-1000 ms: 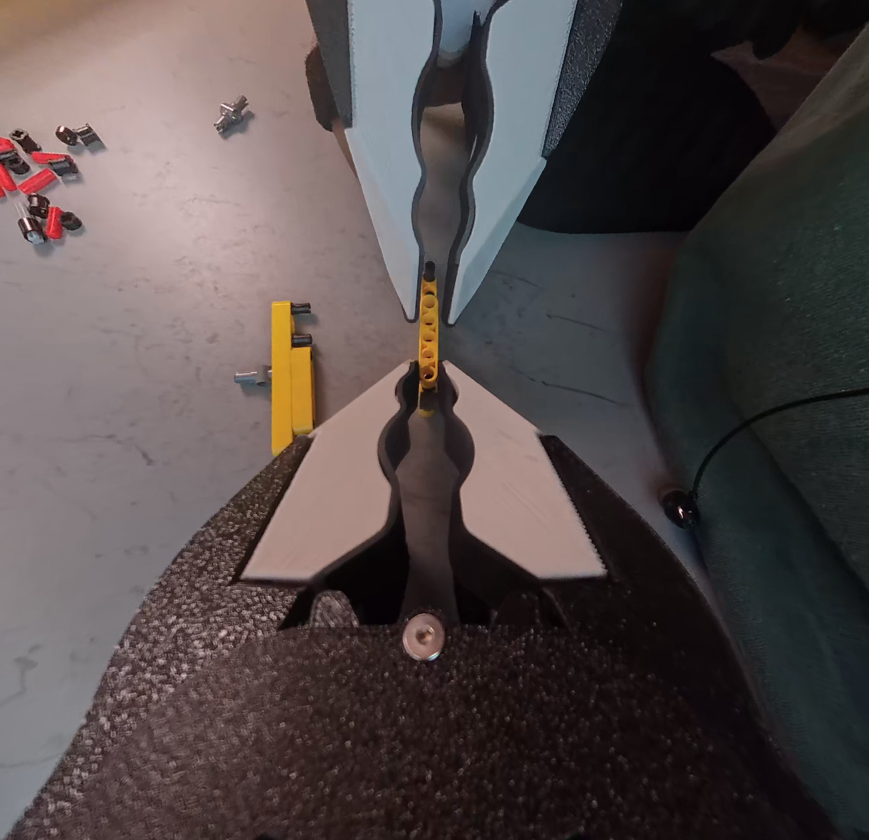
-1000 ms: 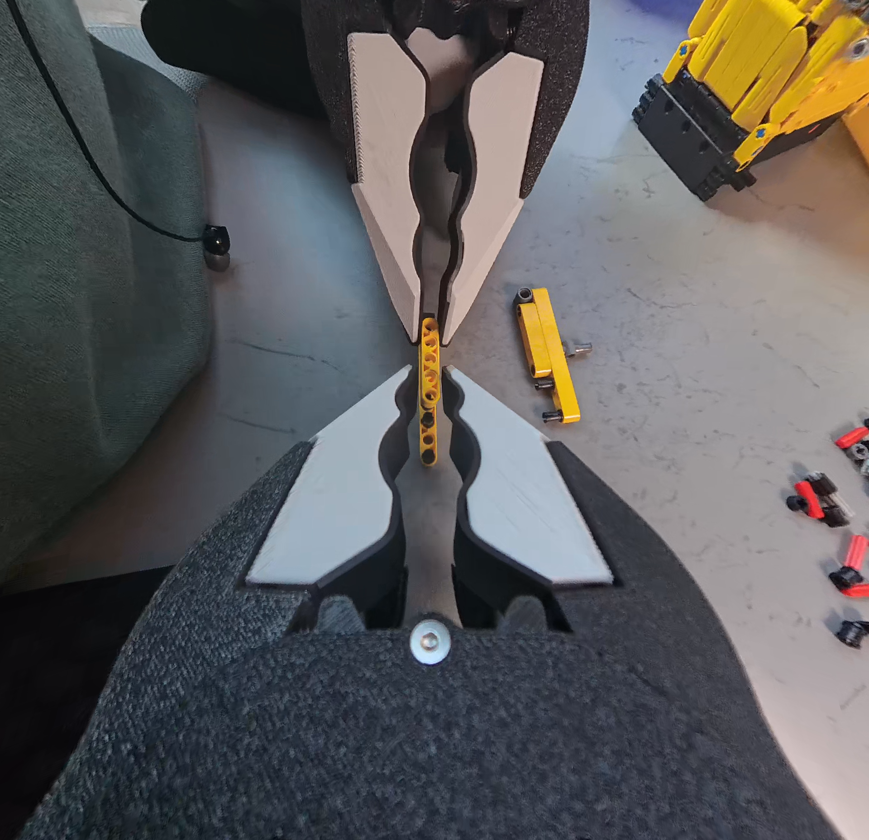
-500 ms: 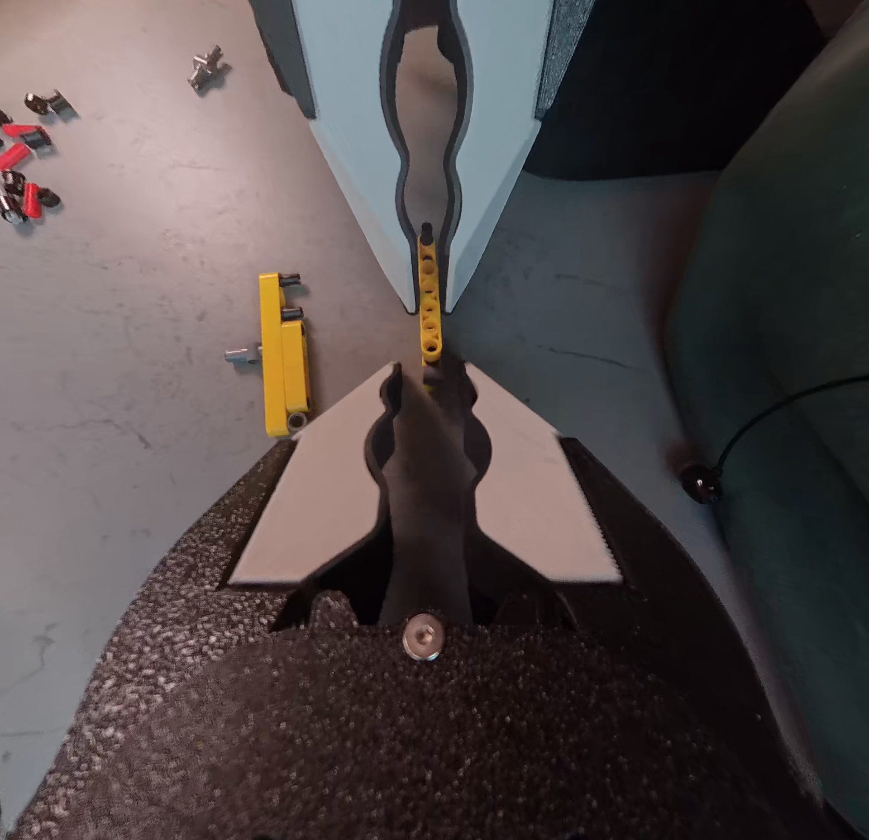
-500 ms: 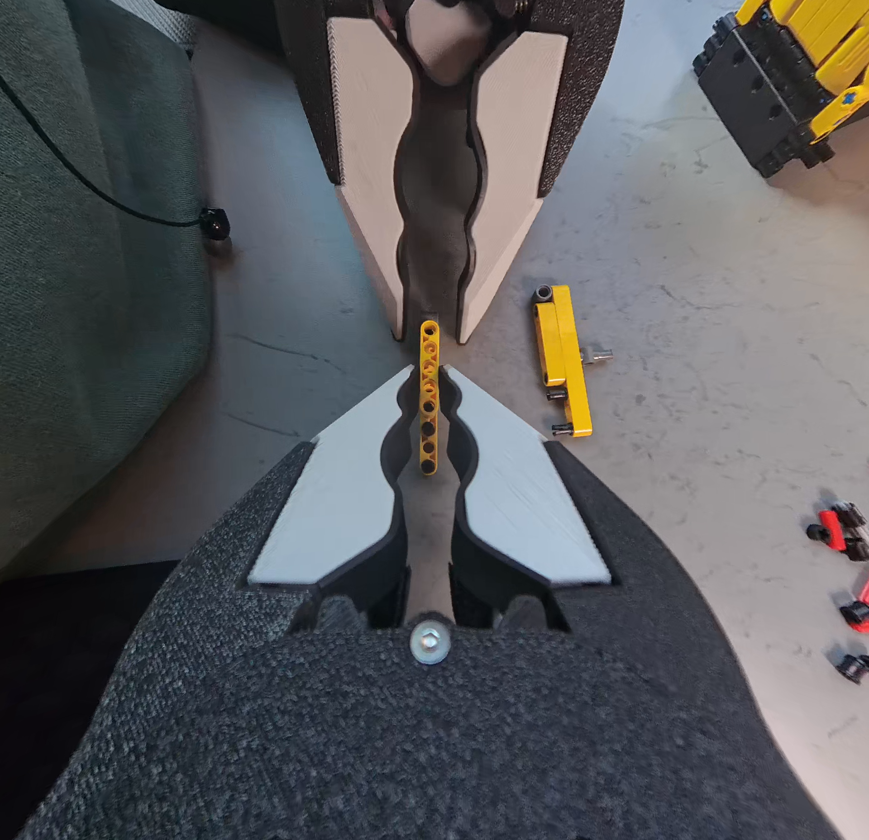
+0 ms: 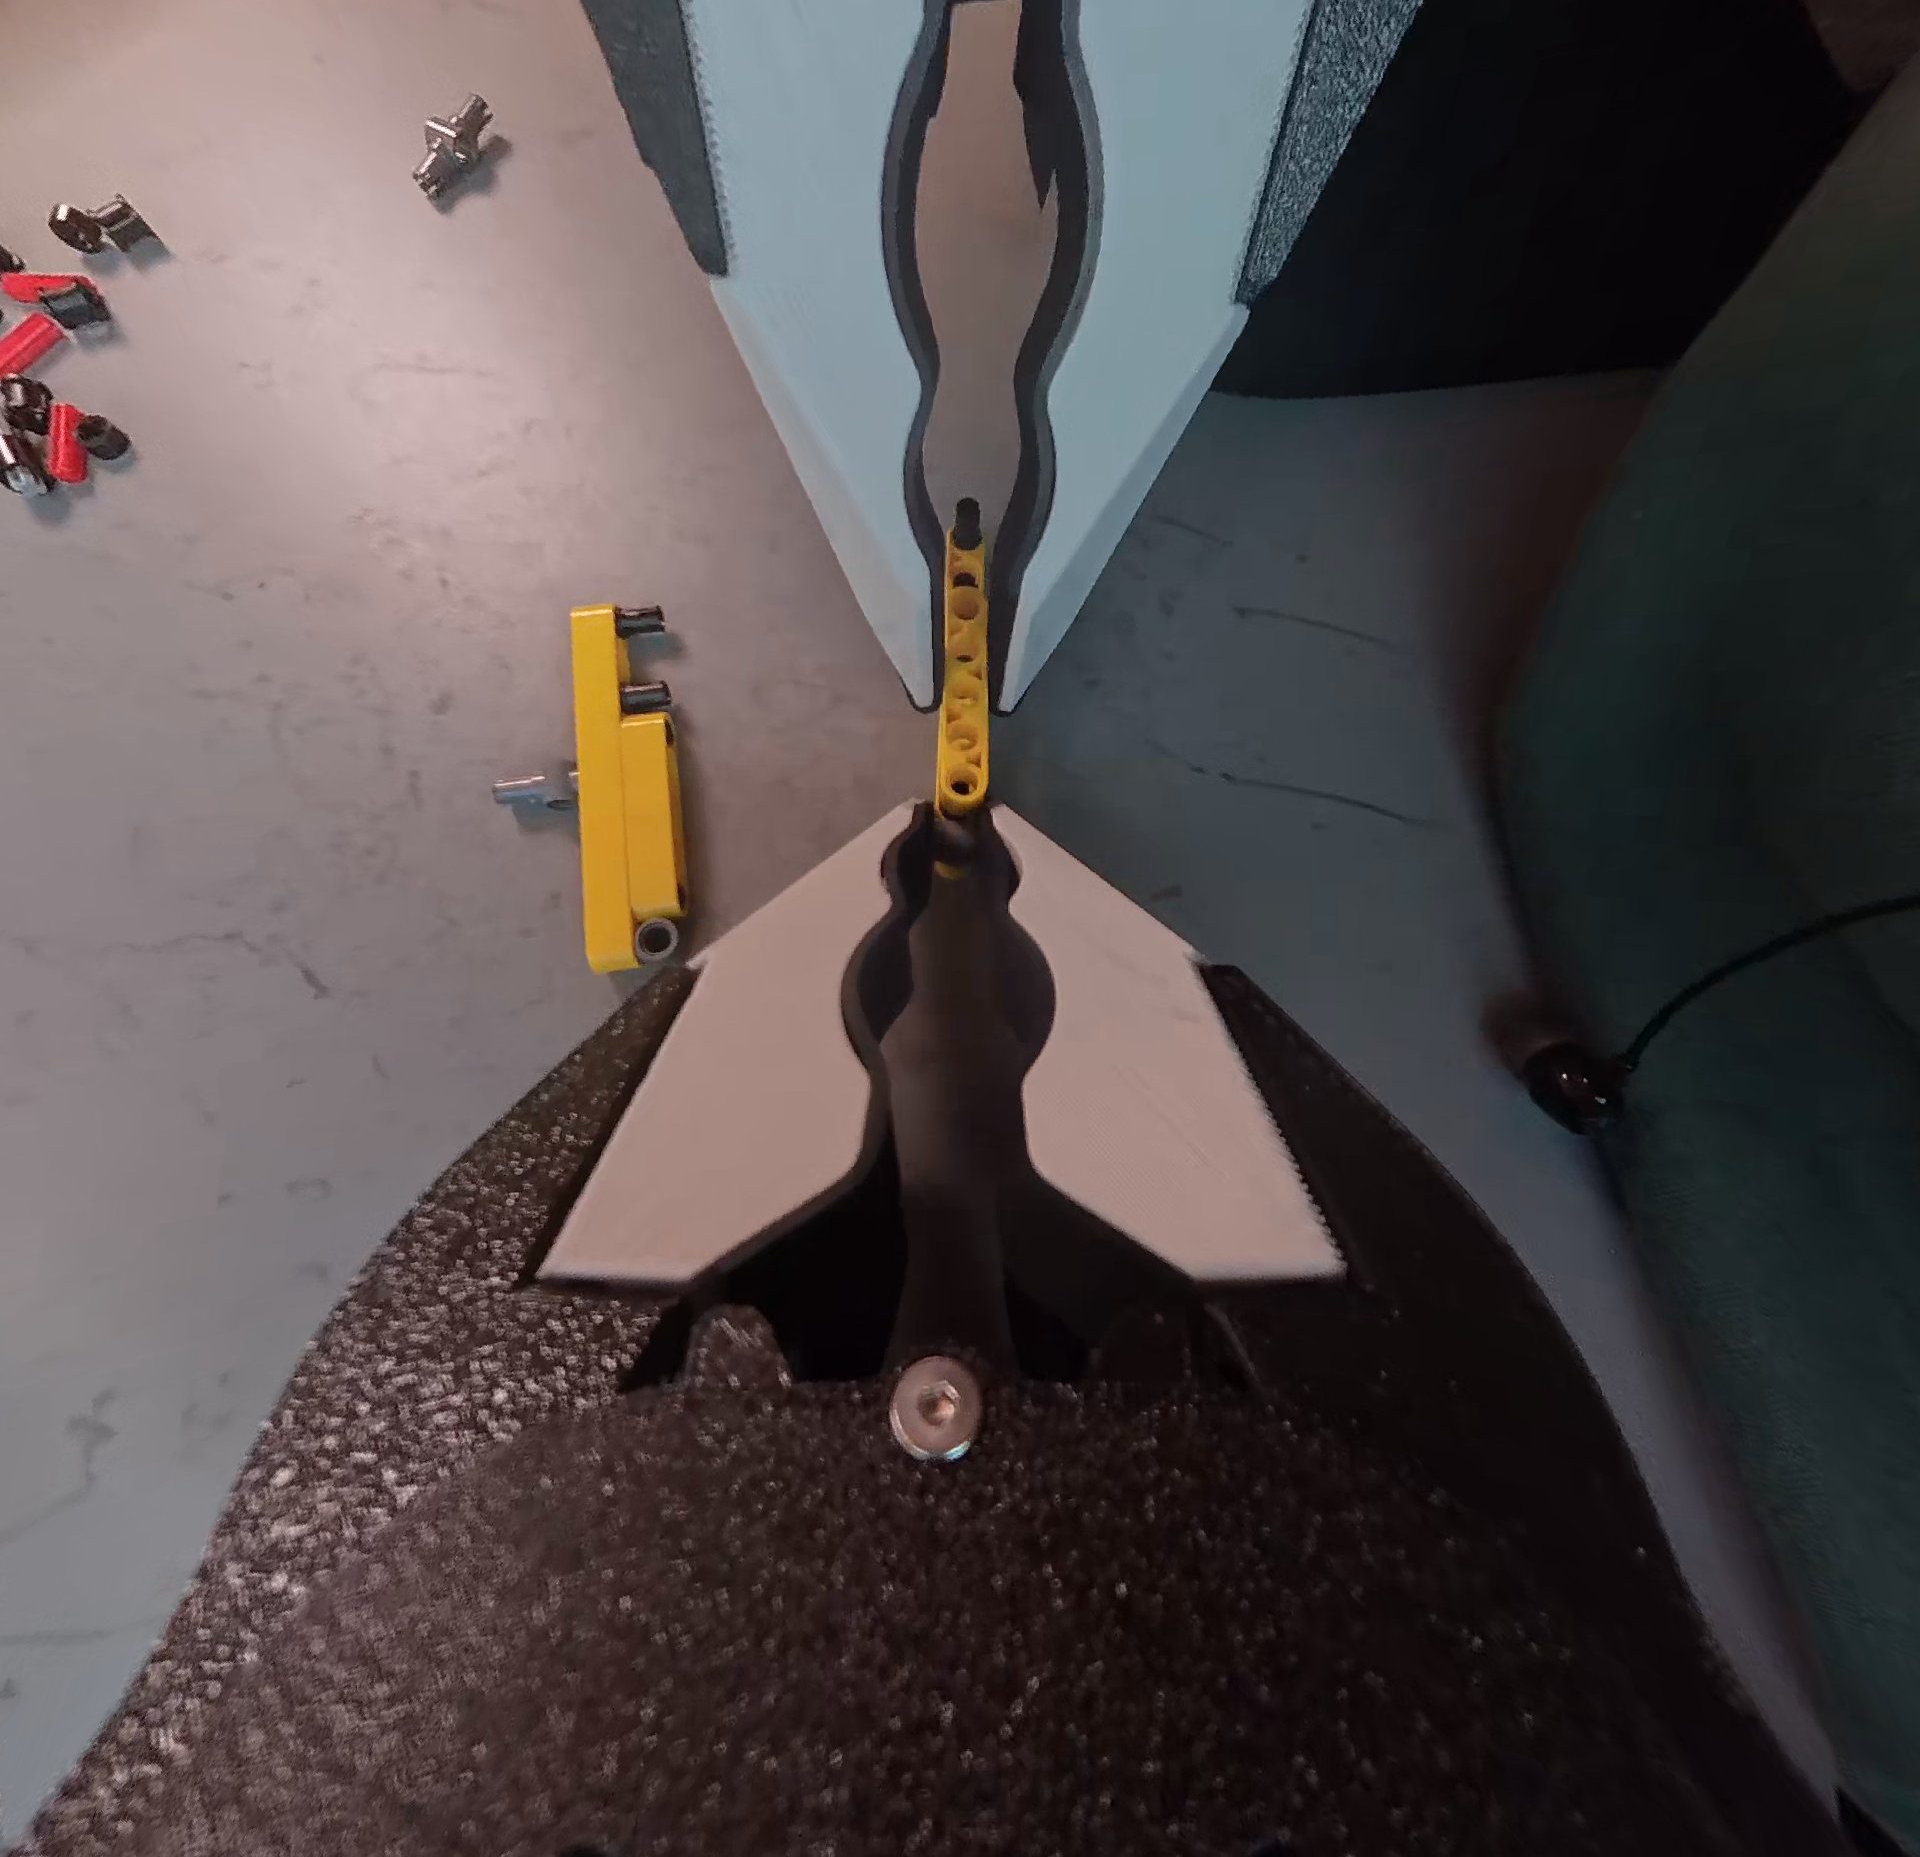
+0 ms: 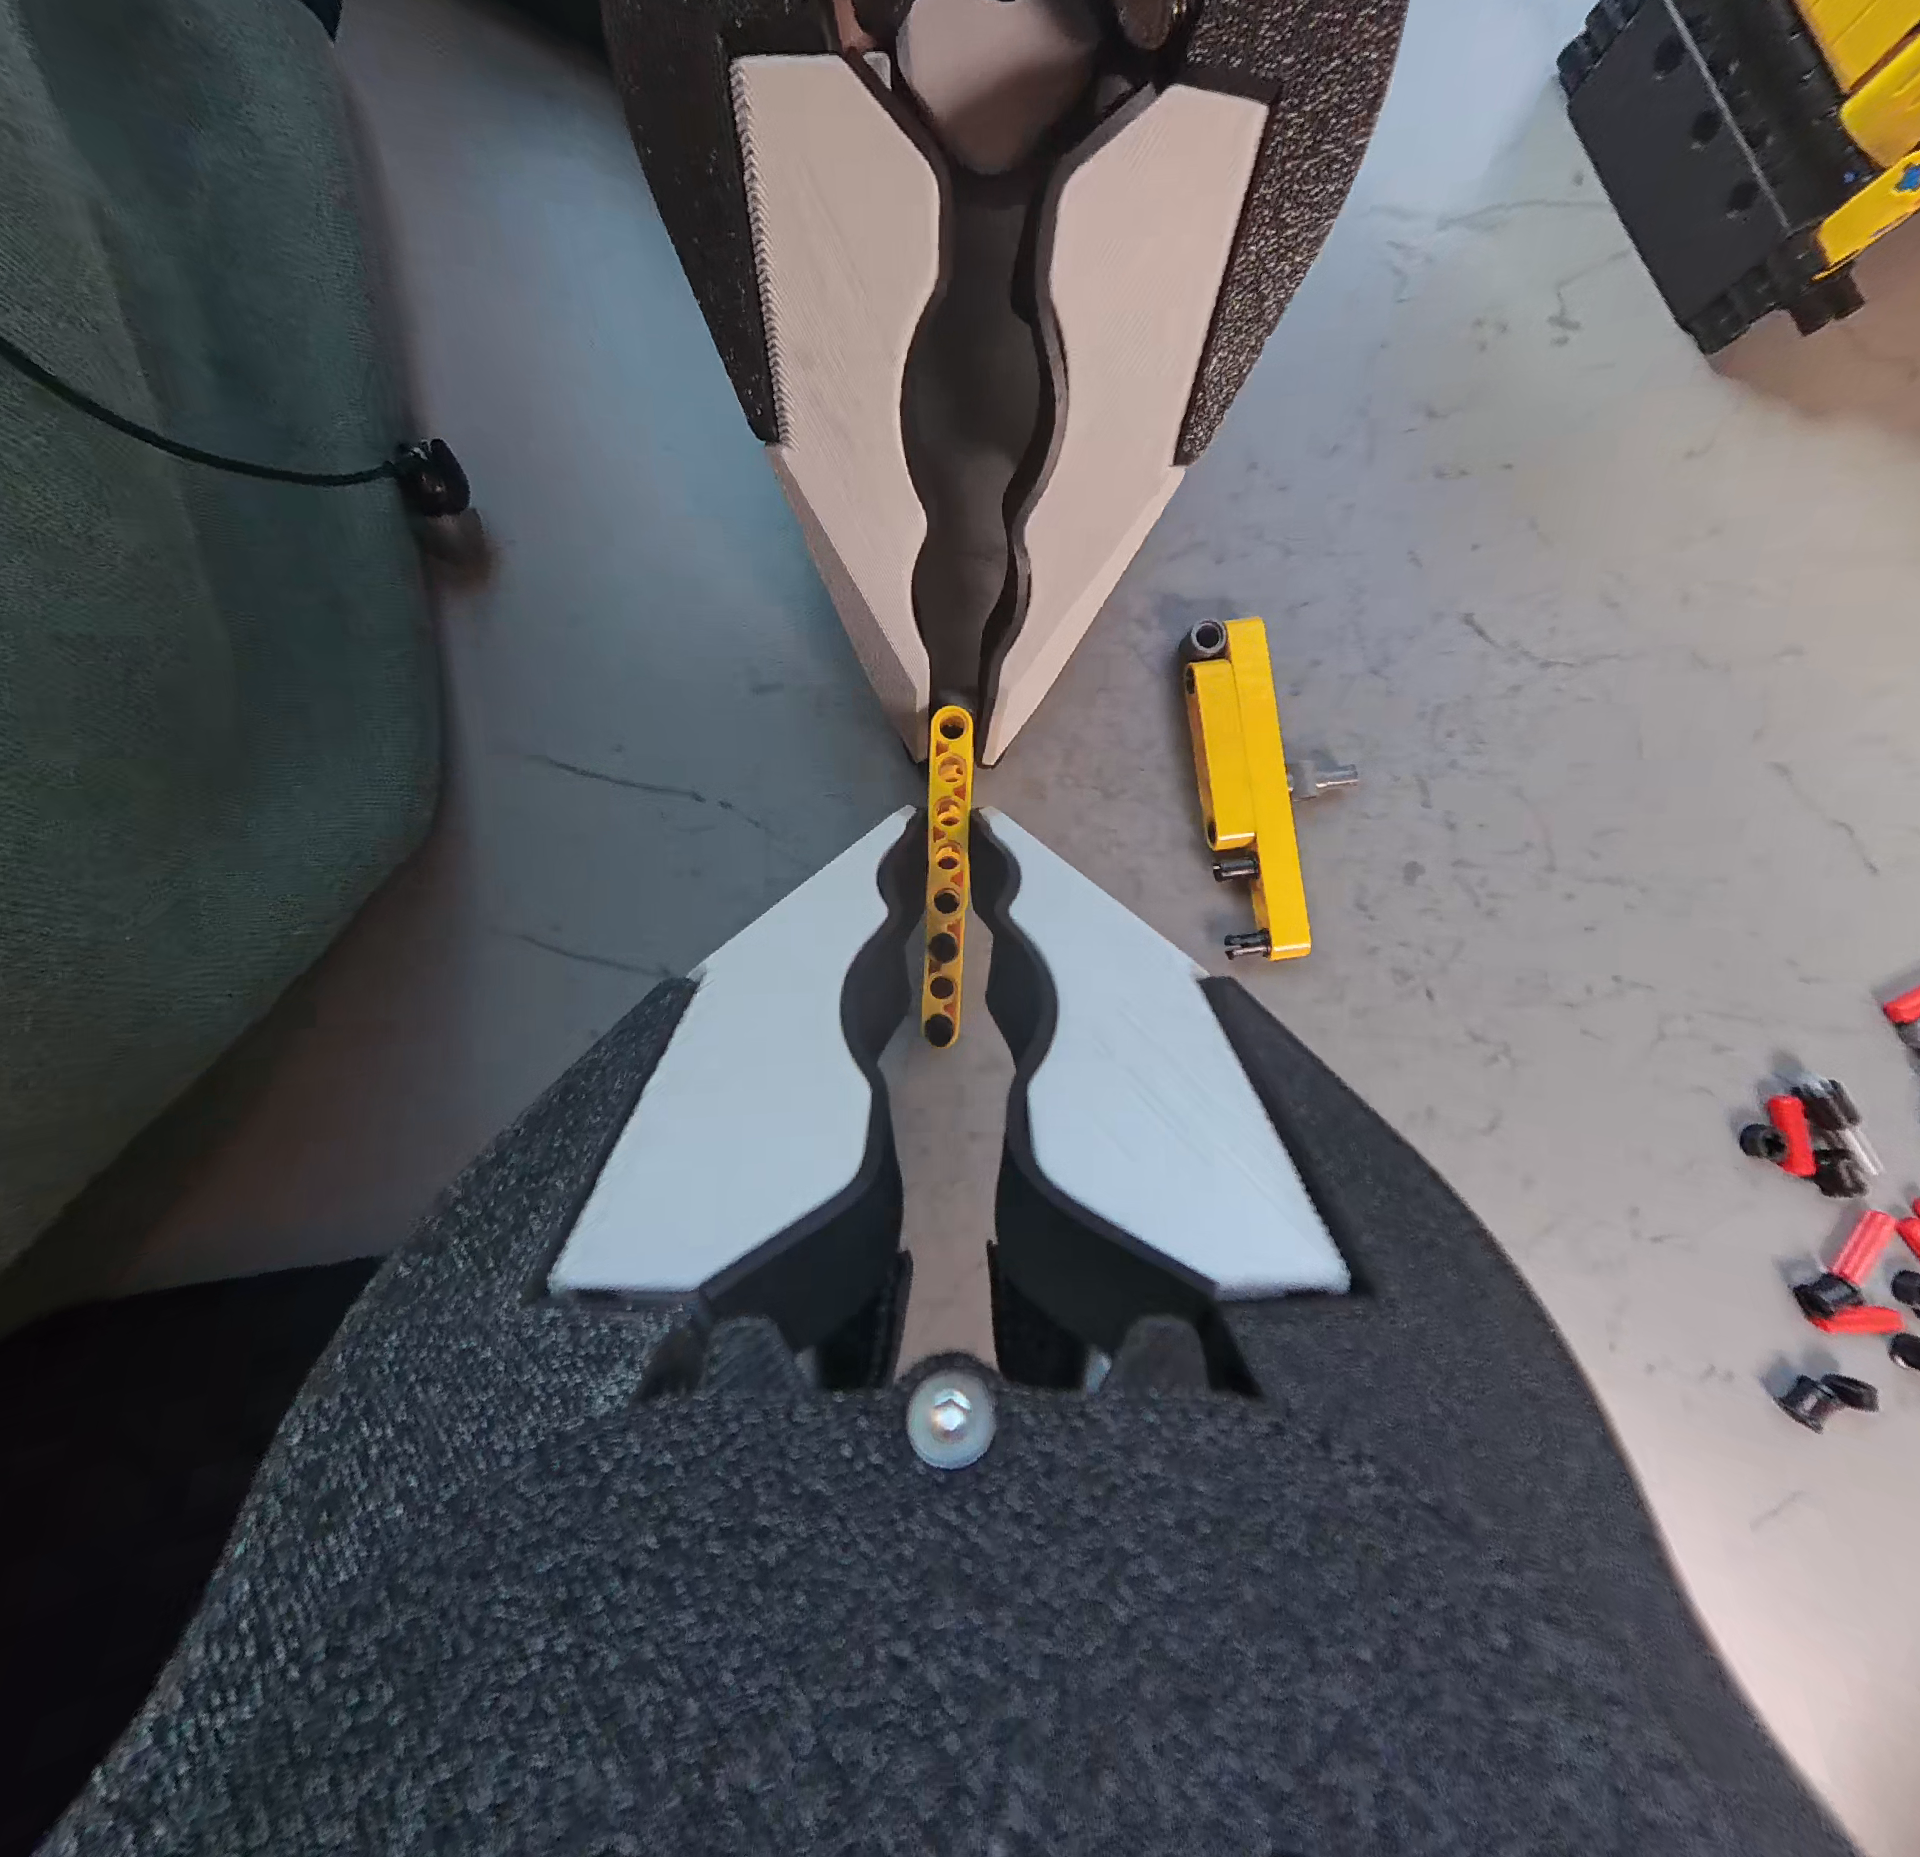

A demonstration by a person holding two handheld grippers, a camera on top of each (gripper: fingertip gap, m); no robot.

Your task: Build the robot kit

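Note:
A thin yellow beam with a row of holes (image 5: 964,685) is held in the air between my two grippers, which face each other tip to tip. My right gripper (image 6: 943,818) is shut on the beam (image 6: 948,903) along its middle. It shows at the top of the left wrist view (image 5: 958,708), with a black pin poking out at the beam's far end (image 5: 966,514). My left gripper (image 5: 956,810) has its tips closed around the beam's other end. It shows at the top of the right wrist view (image 6: 954,756).
A short yellow beam assembly with black pins (image 5: 623,799) (image 6: 1252,789) lies on the grey table beside the grippers. Loose red and black pins (image 5: 52,353) (image 6: 1839,1236) lie farther out. A yellow and black model (image 6: 1766,114) stands far right. Green fabric (image 5: 1714,872) borders the table. My two grippers' fingertips are within a few centimetres of each other.
Half a second ago my left gripper was open with the beam's end just clear of its tips. Now its tips are closed around that end again. The right gripper has kept its hold.

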